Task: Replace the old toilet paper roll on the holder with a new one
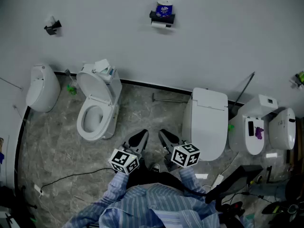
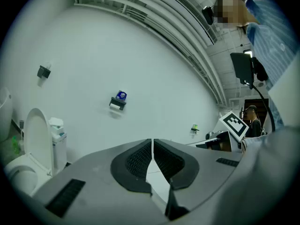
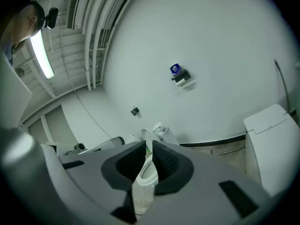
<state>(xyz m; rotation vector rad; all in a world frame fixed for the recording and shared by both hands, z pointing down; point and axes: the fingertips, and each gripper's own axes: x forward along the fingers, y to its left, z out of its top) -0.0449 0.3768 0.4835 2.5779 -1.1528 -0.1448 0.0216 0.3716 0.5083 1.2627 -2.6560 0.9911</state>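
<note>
The task has not started at the wall yet. The holder (image 1: 163, 18) hangs on the far wall, well apart from both grippers. A blue-wrapped roll (image 1: 164, 8) stands on top of it and a white roll (image 1: 160, 25) sits in it below.

The left gripper (image 1: 137, 140) has its jaws pressed together on nothing. The right gripper (image 1: 167, 138) is all but closed, with only a slit between its tips and nothing held in it. Through that slit the right gripper view shows the open toilet (image 1: 97, 103) at the left.

The step in hand looks like the approach. It would go best by walking forward over the bare floor between the toilets until the holder is within easy reach. The jaws should be spread before arriving, not at the wall. Lifting the blue roll clear with one gripper first would probably keep it from being knocked off while the other draws out the white roll — which likely needs a light squeeze, since soft paper crushes.

The blue wrapper carries white print, too small to read in any view. The cubes on the grippers show only black-and-white square patterns — no lettering.
</note>
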